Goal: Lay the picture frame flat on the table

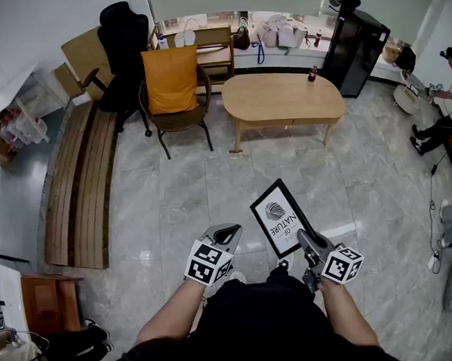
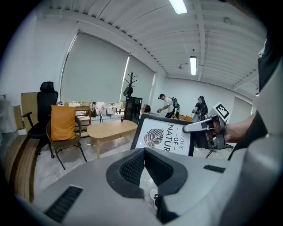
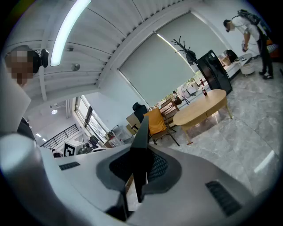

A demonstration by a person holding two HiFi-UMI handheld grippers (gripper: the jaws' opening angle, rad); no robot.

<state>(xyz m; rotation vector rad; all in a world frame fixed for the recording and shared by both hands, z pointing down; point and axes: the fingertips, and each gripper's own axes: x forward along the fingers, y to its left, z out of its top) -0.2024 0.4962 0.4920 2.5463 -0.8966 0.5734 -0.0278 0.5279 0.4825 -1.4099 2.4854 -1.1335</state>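
The picture frame (image 1: 278, 218) is black with a white leaf print and lettering. It is held upright in the air over the floor in front of me. My right gripper (image 1: 304, 240) is shut on its lower right edge. In the right gripper view the frame (image 3: 142, 128) shows edge-on between the pads of that gripper (image 3: 140, 159). My left gripper (image 1: 223, 233) hangs to the left of the frame, apart from it. Its jaws (image 2: 144, 150) meet at the tips with nothing between them. In the left gripper view, the frame (image 2: 166, 137) and the right gripper (image 2: 208, 128) show ahead.
An oval wooden table (image 1: 282, 96) stands across the tiled floor with a small bottle (image 1: 312, 74) on it. A chair with an orange cushion (image 1: 172, 80) and a black office chair (image 1: 122, 37) stand to its left. A wooden bench (image 1: 77, 185) runs along the left. A person (image 1: 449, 86) crouches at far right.
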